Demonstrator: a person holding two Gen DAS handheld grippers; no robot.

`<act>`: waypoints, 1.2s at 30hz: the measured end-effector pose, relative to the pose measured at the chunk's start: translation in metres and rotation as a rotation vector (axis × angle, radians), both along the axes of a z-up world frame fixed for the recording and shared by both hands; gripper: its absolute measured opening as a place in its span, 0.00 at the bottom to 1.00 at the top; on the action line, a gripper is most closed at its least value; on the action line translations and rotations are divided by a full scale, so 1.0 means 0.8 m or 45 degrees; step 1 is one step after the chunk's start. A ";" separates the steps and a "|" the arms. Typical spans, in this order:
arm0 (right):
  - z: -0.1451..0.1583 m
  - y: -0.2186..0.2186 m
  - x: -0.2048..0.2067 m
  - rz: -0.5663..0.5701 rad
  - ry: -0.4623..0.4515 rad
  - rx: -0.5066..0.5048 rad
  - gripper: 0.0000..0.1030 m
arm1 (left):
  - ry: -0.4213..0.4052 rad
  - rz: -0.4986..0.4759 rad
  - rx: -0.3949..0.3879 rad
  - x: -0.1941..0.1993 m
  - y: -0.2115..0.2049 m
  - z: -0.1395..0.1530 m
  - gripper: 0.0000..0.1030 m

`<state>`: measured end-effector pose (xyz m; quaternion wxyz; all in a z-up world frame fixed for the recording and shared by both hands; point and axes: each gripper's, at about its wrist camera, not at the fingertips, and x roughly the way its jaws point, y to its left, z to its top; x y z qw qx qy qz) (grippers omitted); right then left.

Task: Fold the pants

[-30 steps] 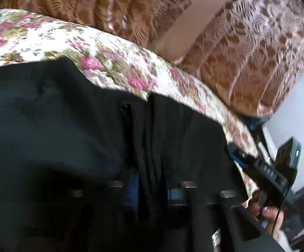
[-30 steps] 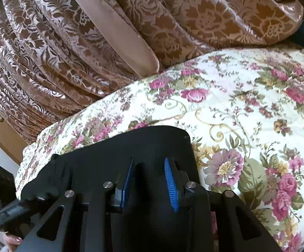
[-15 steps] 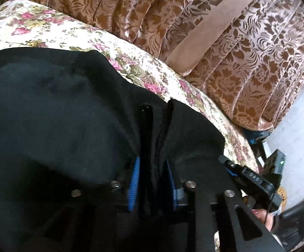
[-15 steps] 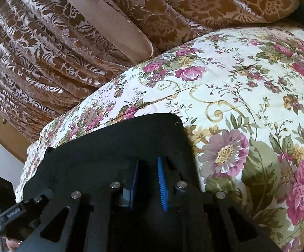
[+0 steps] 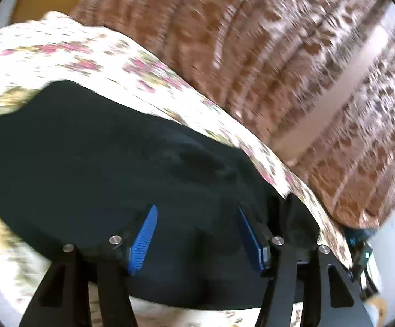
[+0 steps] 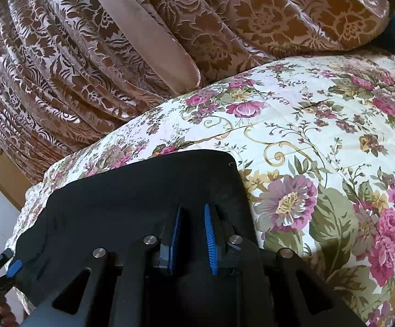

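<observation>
black pants (image 6: 142, 190) lie folded flat on floral bedspread (image 6: 320, 141), near the brown curtain | left tool (image 5: 197, 234) spread wide, gripping nothing | right tool (image 6: 192, 234) narrowly parted over cloth, clamp unclear | soft, limp, light: pinch a folded edge

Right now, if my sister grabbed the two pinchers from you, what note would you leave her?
Left gripper: open, jaws spread wide, nothing between them, hovering just over the black pants.
Right gripper: jaws narrow with a small gap; whether cloth is pinched between them cannot be told.
Pants: lying as a flat dark block on the floral bedspread, near its edge by the brown curtain; one rounded corner shows in the right wrist view.
Done: the pants look folded over at least once and laid down.
Left: probably let go on the right, smooth, then check whether another fold is needed.
</observation>
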<state>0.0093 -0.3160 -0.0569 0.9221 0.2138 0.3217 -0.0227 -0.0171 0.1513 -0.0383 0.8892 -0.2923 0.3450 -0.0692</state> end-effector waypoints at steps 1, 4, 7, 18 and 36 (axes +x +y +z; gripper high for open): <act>0.000 0.000 0.000 0.000 -0.001 -0.001 0.16 | -0.011 0.043 0.008 -0.009 0.013 0.003 0.59; 0.000 -0.001 0.000 0.003 -0.004 0.014 0.16 | -0.056 0.181 0.022 -0.038 0.052 0.015 0.61; 0.000 -0.002 -0.001 0.004 -0.010 0.026 0.16 | -0.088 0.303 -0.002 -0.061 0.087 0.017 0.64; 0.000 -0.004 -0.003 0.004 -0.024 0.045 0.16 | 0.079 0.521 -0.369 -0.090 0.161 -0.052 0.74; 0.000 -0.004 -0.004 0.003 -0.027 0.044 0.16 | 0.080 0.522 -0.456 -0.034 0.175 -0.057 0.13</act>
